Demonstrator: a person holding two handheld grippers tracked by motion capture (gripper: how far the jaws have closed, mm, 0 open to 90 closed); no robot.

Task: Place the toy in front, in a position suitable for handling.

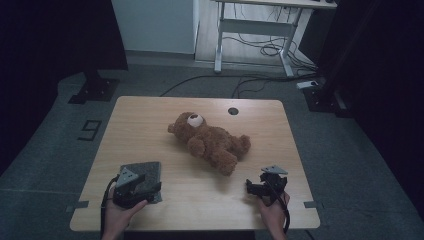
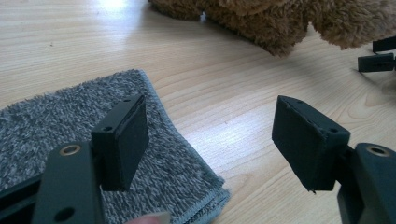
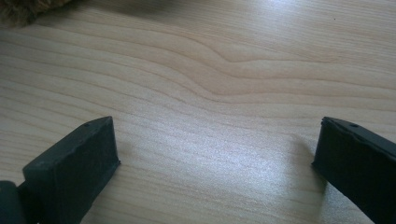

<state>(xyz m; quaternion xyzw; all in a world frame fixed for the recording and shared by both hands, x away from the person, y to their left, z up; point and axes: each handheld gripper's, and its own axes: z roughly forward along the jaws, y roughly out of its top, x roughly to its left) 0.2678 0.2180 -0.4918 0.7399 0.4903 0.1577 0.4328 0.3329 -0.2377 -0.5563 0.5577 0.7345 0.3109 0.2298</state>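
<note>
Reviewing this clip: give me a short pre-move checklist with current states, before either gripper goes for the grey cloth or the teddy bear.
1. Left gripper jaws apart, nothing between them: ok.
2. Right gripper jaws apart over bare wood: ok.
3. Folded grey cloth lies flat under the left gripper, edges free: ok.
4. Teddy bear lies apart from the cloth and both grippers: ok.
5. Table between the grippers free of clutter: ok.
6. Whether the left gripper's jaw touches the cloth: cannot tell.
</note>
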